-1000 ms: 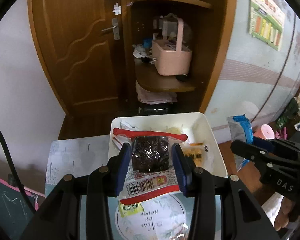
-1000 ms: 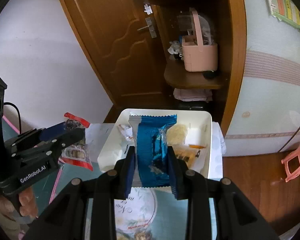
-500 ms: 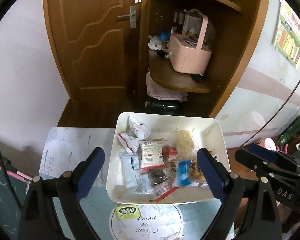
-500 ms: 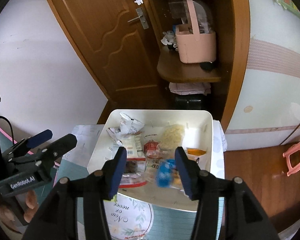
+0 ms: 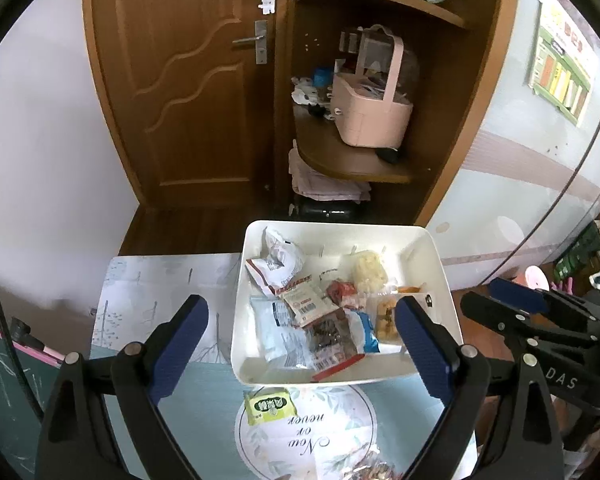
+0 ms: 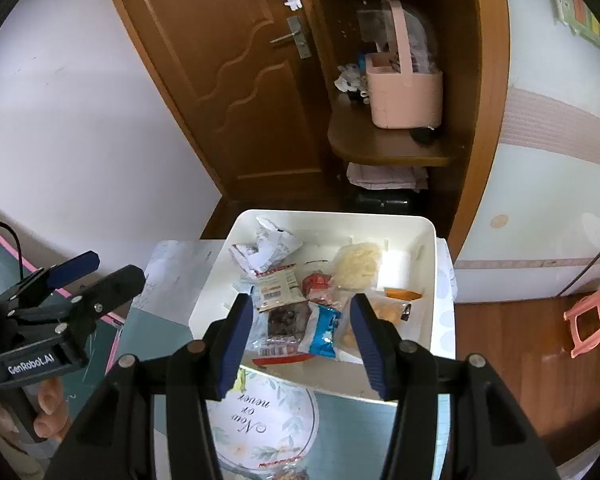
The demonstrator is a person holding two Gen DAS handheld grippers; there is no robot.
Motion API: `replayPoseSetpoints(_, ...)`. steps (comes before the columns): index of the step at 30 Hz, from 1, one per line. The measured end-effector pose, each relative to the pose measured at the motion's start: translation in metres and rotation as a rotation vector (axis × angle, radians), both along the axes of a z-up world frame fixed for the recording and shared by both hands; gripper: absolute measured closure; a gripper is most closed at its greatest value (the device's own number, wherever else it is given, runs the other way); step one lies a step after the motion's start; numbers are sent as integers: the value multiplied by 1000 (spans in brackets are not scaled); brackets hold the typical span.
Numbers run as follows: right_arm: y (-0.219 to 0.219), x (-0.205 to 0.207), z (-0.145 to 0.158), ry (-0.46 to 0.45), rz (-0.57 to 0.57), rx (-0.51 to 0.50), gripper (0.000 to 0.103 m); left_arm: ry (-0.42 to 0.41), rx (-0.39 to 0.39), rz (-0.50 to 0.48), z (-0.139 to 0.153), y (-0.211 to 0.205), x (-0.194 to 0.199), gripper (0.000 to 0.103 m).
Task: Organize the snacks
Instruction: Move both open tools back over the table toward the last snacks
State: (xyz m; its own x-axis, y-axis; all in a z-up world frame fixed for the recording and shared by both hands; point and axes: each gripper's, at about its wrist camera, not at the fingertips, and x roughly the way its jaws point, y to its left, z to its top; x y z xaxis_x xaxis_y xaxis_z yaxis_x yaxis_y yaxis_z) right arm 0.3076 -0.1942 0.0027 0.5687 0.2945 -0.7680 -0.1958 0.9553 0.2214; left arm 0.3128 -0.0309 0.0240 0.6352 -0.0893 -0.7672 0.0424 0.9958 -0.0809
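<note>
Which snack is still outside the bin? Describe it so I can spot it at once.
Start at the white bin on the table. Just in front of its near edge, on the round floral mat, lies a small yellow-green packet. It is the only snack clearly outside the bin and the only green one.

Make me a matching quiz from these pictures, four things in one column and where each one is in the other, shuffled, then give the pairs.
Things:
1. green packet
2. blue packet
3. pink basket
4. pink stool

Places:
A. on the wooden shelf
B. on the floor, right of the table
C. inside the white bin
D. on the table, just outside the bin's near wall

Pairs: 1-D, 2-C, 3-A, 4-B
</note>
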Motion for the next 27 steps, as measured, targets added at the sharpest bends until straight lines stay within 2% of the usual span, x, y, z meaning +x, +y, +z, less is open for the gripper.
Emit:
replayPoseSetpoints(4, 5, -11, 4, -10, 5, -8, 52, -14, 11, -12, 5, 1, -12, 5)
replayPoseSetpoints(18, 21, -65, 12, -33, 17, -8, 52, -43, 0, -39, 18, 15, -66, 5)
replayPoseSetpoints(25, 32, -103, -3, -9, 39, -16, 51, -45, 6, -46, 6, 27, -103, 5)
replayPoseSetpoints(27, 34, -113, -10, 8, 39, -16, 45, -34, 12, -54, -5, 30, -116, 5)
